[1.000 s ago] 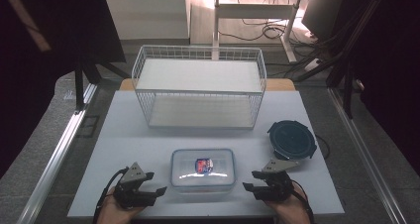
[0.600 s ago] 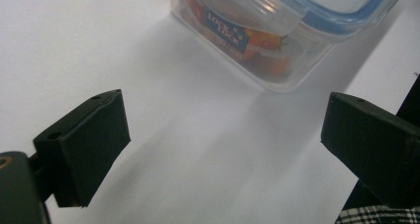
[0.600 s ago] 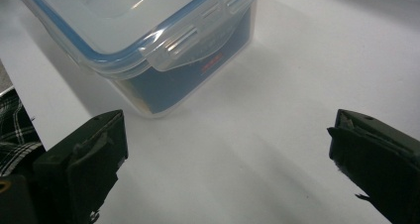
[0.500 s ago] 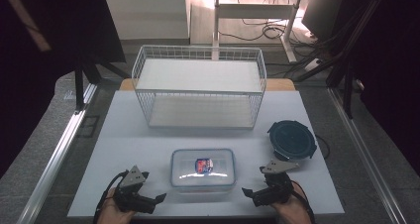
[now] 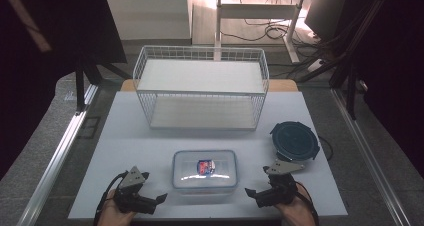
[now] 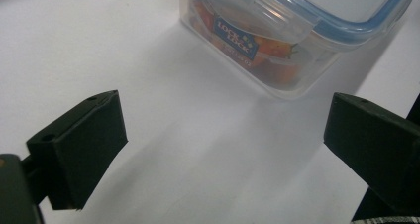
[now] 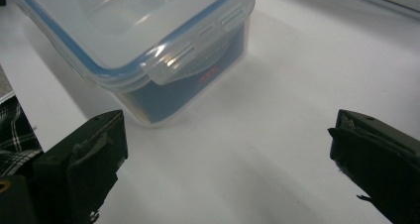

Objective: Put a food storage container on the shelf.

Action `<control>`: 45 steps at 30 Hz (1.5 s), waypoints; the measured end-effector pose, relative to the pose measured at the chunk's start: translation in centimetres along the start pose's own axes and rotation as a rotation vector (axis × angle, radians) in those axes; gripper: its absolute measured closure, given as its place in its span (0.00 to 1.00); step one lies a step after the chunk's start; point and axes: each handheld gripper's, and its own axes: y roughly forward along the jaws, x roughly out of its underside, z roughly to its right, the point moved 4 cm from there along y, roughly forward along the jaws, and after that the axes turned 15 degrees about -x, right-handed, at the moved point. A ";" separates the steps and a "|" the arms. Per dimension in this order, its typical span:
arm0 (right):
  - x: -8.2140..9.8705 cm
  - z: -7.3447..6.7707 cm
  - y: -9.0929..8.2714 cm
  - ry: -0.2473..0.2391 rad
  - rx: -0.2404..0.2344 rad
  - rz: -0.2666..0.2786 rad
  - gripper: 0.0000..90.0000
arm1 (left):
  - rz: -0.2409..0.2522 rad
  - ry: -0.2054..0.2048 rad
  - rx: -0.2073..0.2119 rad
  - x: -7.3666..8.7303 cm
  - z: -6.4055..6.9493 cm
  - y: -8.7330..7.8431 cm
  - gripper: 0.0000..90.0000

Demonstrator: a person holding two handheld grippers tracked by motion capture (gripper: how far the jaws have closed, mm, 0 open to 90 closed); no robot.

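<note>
A clear rectangular food container [image 5: 205, 169] with a blue-rimmed snap lid sits near the table's front edge, something orange and a blue label inside it. My left gripper [image 5: 159, 200] is just left of the container [image 6: 277, 40], jaws wide open, nothing between them. On the other side my right gripper [image 5: 251, 192] is open too, facing the container's [image 7: 148, 50] clasp side a short way off. A round dark blue lidded container [image 5: 294, 140] stands at the right.
A white wire basket [image 5: 201, 88] with a white board on top stands at the back middle of the white table [image 5: 135, 136]. Cables and desk legs lie on the floor beyond. The table's front edge is right under my hands.
Both grippers have drawn slightly back toward the front edge and lower; their jaws stay open. The container has not moved.
</note>
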 end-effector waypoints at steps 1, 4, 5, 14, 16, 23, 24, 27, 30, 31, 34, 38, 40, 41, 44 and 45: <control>0.0 0.0 0.0 0.000 0.000 0.000 0.01 | 0.000 0.000 0.000 0.0 0.0 0.0 0.04; -0.3 -0.1 -0.1 0.006 -0.009 0.018 0.01 | 0.006 -0.029 0.024 -0.3 -0.1 -0.3 0.05; -0.4 -0.1 -0.2 0.009 -0.012 0.023 0.01 | 0.008 -0.038 0.034 -0.4 -0.1 -0.3 0.05; -1.9 -0.3 0.0 0.053 -0.076 0.076 0.01 | 0.056 -0.076 0.100 -2.7 0.1 -0.6 0.05; -2.6 -0.6 0.5 0.043 -0.088 0.073 0.01 | 0.062 -0.072 0.106 -3.5 0.4 -0.4 0.05; -3.6 -0.7 1.5 0.045 -0.105 0.082 0.02 | 0.048 -0.064 0.118 -4.7 0.7 0.8 0.04; -3.8 -0.6 1.7 0.043 -0.101 0.078 0.02 | 0.039 -0.066 0.118 -5.0 0.7 1.1 0.04; -4.5 -0.6 2.4 0.043 -0.100 0.068 0.02 | 0.029 -0.050 0.113 -5.8 0.9 1.8 0.04; -5.2 -0.6 3.3 0.050 -0.106 0.052 0.02 | 0.013 -0.043 0.122 -6.6 1.1 2.6 0.03; -5.4 -0.5 3.6 0.054 -0.110 0.042 0.02 | 0.009 -0.044 0.126 -6.9 1.1 2.9 0.02; -5.9 -0.3 5.0 0.087 -0.119 0.001 0.01 | -0.025 -0.054 0.143 -7.3 1.1 4.0 0.01; -5.6 0.1 6.0 0.146 -0.163 -0.044 0.00 | -0.047 -0.119 0.239 -6.9 1.1 4.8 0.00; -5.2 0.3 6.3 0.196 -0.225 -0.055 0.00 | -0.070 -0.156 0.294 -6.5 1.3 5.1 0.00; -5.2 0.3 6.3 0.196 -0.225 -0.055 0.00 | -0.070 -0.156 0.294 -6.5 1.3 5.1 0.00; -4.7 0.4 6.6 0.253 -0.277 -0.053 0.00 | -0.111 -0.182 0.330 -6.1 1.3 5.2 0.00; -4.5 0.3 6.6 0.272 -0.294 -0.062 0.00 | -0.134 -0.189 0.344 -6.0 1.4 5.1 0.00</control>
